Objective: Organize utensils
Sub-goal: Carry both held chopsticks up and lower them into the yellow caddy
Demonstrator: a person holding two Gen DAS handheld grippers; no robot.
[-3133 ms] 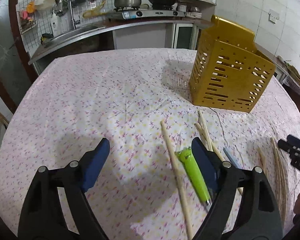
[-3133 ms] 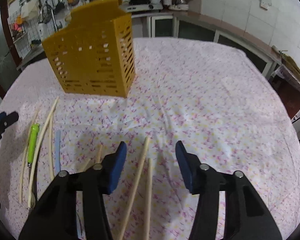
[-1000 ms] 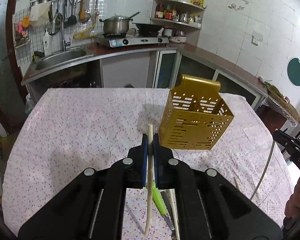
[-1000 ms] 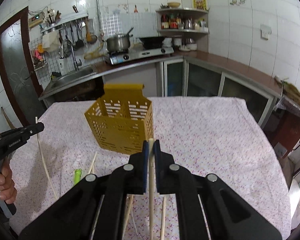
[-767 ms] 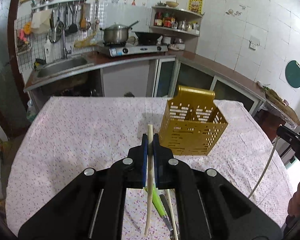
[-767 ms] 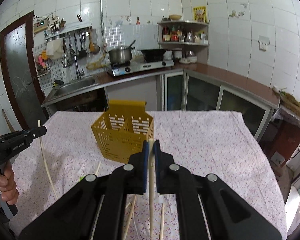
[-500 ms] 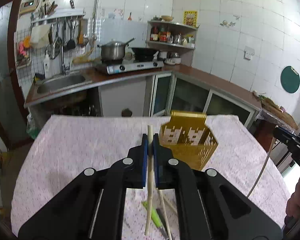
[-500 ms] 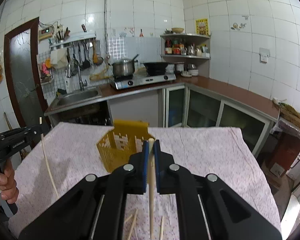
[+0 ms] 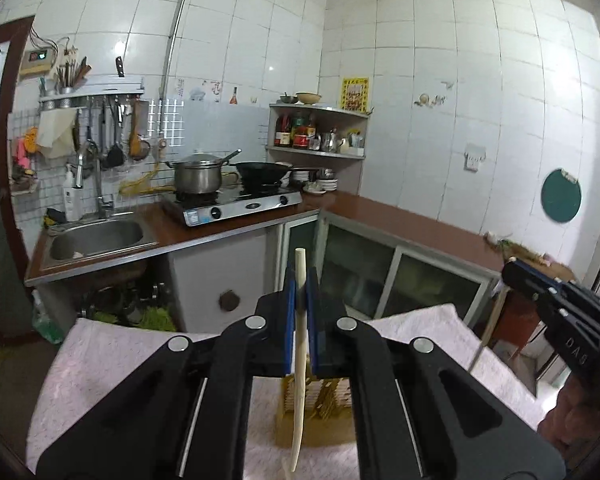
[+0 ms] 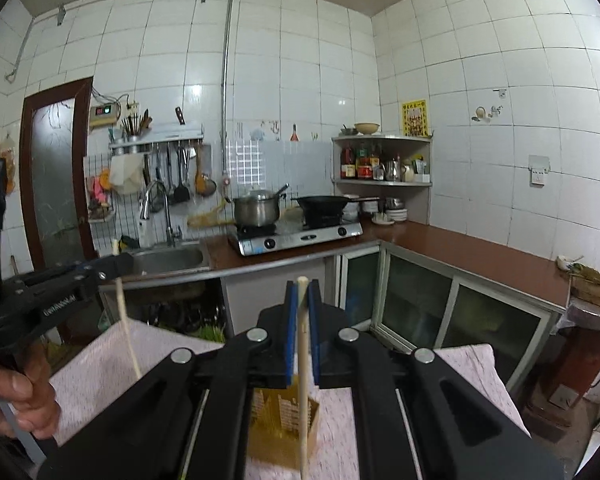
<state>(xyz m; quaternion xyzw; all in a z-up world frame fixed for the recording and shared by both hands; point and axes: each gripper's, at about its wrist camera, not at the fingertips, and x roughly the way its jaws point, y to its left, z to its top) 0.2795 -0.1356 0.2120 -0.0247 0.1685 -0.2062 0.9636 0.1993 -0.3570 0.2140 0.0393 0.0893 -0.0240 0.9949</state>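
Each tool is clamped tight on one pale chopstick, the left tool (image 9: 299,280) on its chopstick (image 9: 299,380) and the right tool (image 10: 302,294) on its chopstick (image 10: 303,392), both held upright above the yellow slotted utensil holder (image 10: 284,436) on the desk (image 10: 88,364).

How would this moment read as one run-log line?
left gripper: shut on chopstick | right gripper: shut on chopstick | yellow basket: below

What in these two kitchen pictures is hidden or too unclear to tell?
- Left wrist view: yellow slotted plastic basket, mostly behind the left gripper.
- Right wrist view: lower end of the pale wooden chopstick, cut by the bottom edge.
- Both views: utensils left on the flowered tablecloth, hidden by the grippers.
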